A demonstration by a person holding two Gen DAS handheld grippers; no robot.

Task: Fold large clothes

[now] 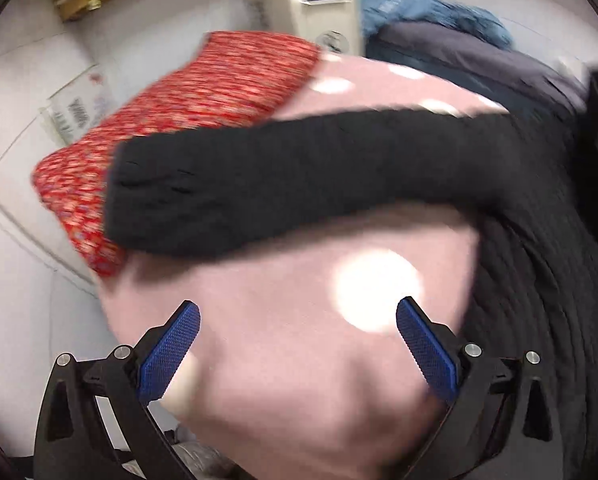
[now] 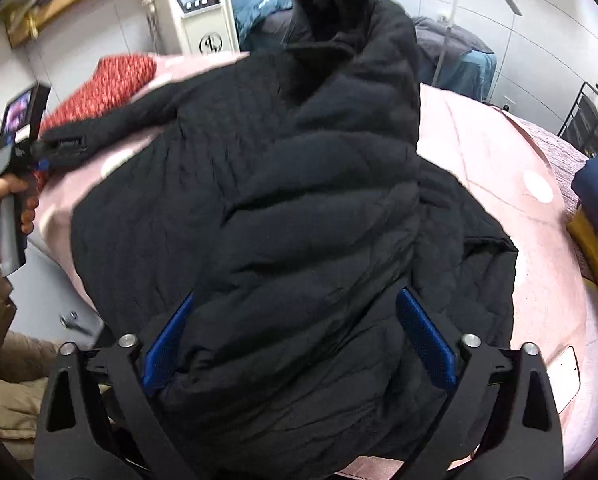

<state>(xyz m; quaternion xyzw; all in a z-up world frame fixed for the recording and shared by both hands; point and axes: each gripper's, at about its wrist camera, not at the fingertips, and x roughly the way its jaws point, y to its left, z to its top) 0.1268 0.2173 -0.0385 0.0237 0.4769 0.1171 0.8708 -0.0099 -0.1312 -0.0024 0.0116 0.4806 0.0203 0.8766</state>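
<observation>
Two wide-open grippers above the pink blanket [image 1: 259, 360]. Left gripper [image 1: 299, 312] empty, near the black sleeve [image 1: 259, 184]. Right gripper [image 2: 299, 300] around the black puffy jacket [image 2: 259, 200] spread on that blanket, not squeezing. Likely folding a side in; next, pinch and lift.

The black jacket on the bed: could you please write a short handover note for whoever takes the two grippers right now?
Left gripper: open, empty, over the pink dotted blanket, near the sleeve stretched out sideways.
Right gripper: open, straddling the black jacket near its lower edge; no grip visible.
Done: jacket lies spread on the blanket, collar away from the person; one side looks folded inward.
Left: fold in the outstretched sleeve, then fold the body.
</observation>
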